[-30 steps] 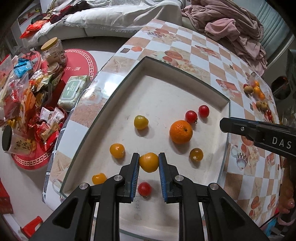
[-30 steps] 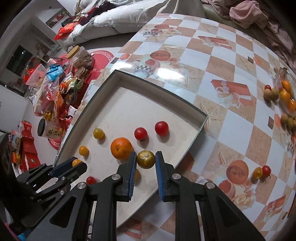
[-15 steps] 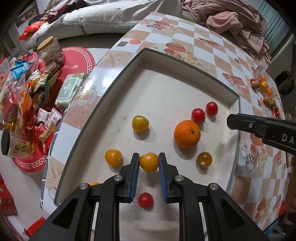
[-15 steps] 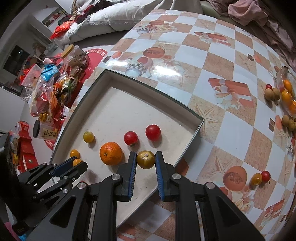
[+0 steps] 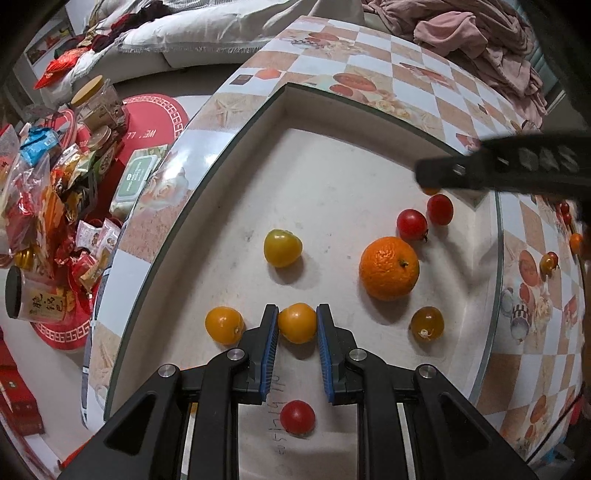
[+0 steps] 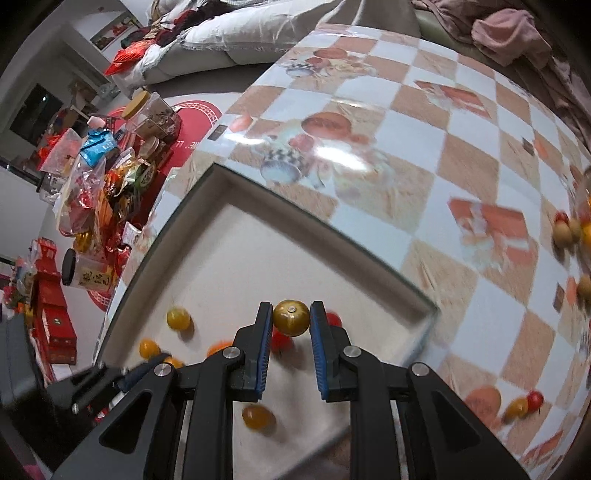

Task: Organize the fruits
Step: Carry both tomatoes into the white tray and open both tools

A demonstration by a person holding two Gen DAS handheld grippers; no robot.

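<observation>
My left gripper is shut on an orange-yellow tomato, low over the white tray. On the tray lie an orange tomato, a yellow tomato, a mandarin, two red tomatoes, an amber tomato and a red tomato. My right gripper is shut on a brown-gold tomato above the tray's far right part. In the left wrist view it shows as a dark blurred bar.
The tray sits on a table with a checked cloth. Loose small fruits and two tomatoes lie on the cloth at the right. Snack bags and jars crowd the floor at the left. Pink clothes lie beyond the table.
My right gripper has carried the brown-gold tomato farther across the tray towards its far right corner. My left gripper has sunk a little closer to the tray, still shut on its tomato.
</observation>
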